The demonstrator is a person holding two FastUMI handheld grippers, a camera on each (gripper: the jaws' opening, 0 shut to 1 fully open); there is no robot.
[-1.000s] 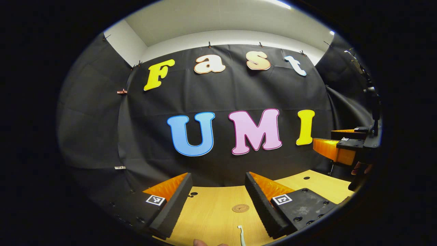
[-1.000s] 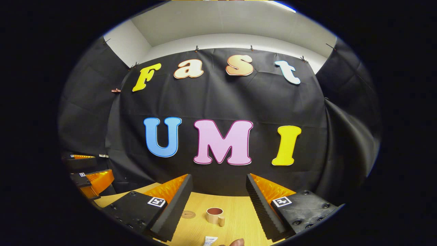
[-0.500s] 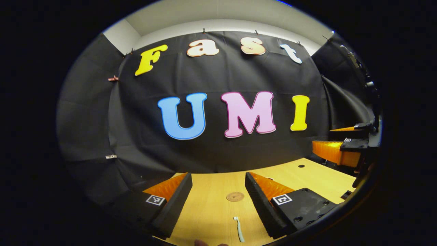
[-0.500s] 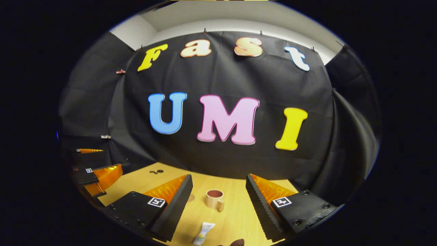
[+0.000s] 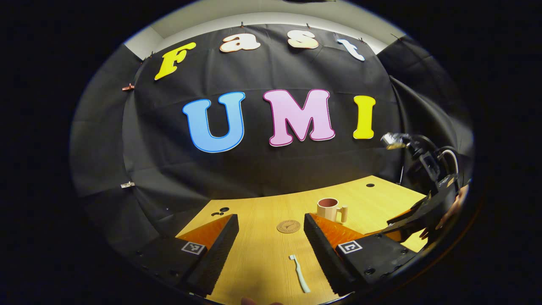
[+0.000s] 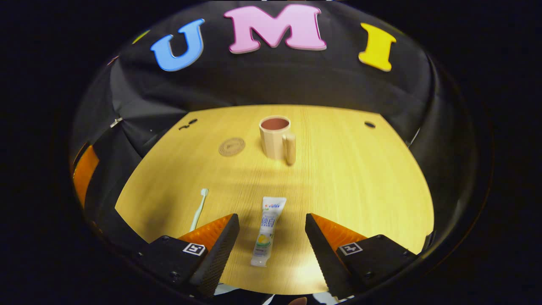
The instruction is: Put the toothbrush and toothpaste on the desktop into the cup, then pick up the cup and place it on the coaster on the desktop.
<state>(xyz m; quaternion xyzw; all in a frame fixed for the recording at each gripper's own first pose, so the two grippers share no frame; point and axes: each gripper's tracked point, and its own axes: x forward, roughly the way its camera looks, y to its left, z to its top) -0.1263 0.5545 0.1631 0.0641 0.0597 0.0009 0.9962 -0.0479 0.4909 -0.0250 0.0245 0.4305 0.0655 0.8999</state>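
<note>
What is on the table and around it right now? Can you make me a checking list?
Surface: wooden desktop, bare wood with a few small dark holes.
Toothbrush: lying flat on the desktop, untouched.
Toothpaste: lying flat, in line with the gap between the right gripper's fingers.
Cup: upright, nothing inside it, standing beside the coaster, not on it.
Coaster: flat on the desktop, nothing on it.
Clutter: nothing seen.
Left gripper: open, holding nothing, toothbrush ahead of it.
Right gripper: open, holding nothing, tilted down over the toothpaste.
Cables: dark cable loops at the booth's right side.
Surroundings: black cloth wall behind the desktop.
</note>
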